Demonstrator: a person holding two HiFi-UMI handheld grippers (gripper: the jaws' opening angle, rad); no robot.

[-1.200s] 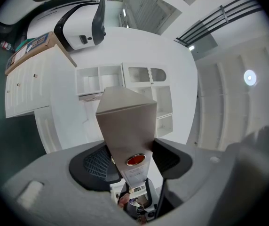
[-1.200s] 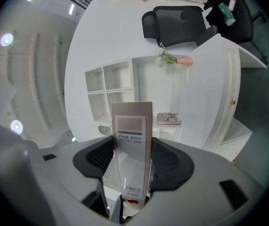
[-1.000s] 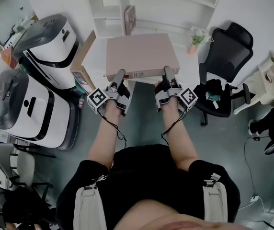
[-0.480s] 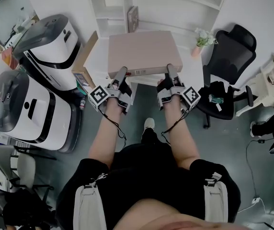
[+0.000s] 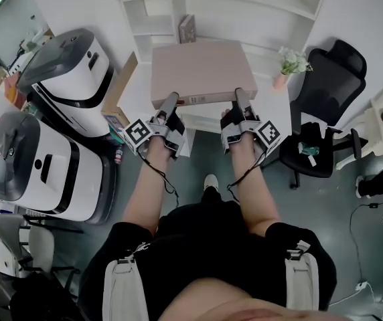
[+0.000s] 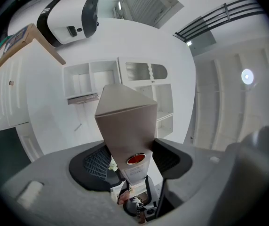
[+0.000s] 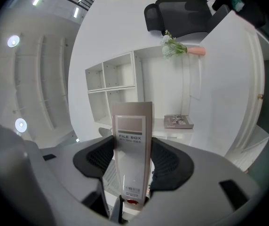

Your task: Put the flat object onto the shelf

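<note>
**Two-handed carry of the file box toward the shelf**

Shows the file box [image 5: 201, 72] carried flat and roughly level in front of the white shelf [image 5: 152, 25], not yet resting on any board. Shows the left gripper [image 5: 170, 104] and the right gripper [image 5: 240, 100] each clenched on the near edge of the box, one toward each corner. Borne out in the left gripper view by the box end wedged between the ribbed pads [image 6: 98, 164], and in the right gripper view by the labelled spine squeezed from both sides.

Judged to be the approach stage, with placement yet to come. For a clean result:

- Hold both grips firm, with the whole box reaching out beyond the jaws and the far edge likely to droop.
- Move the two hands together at equal height, avoiding any twist across the box.
- Choose a compartment wide enough for the box lying flat.
- Steer clear of the book [image 5: 187, 29] already on the shelf and of the flower vase [image 5: 286, 69] at the right of the head view.
- Lead with the far edge, land it on the board and slide inward.
- Loosen the jaws only after full support from the board.
</note>
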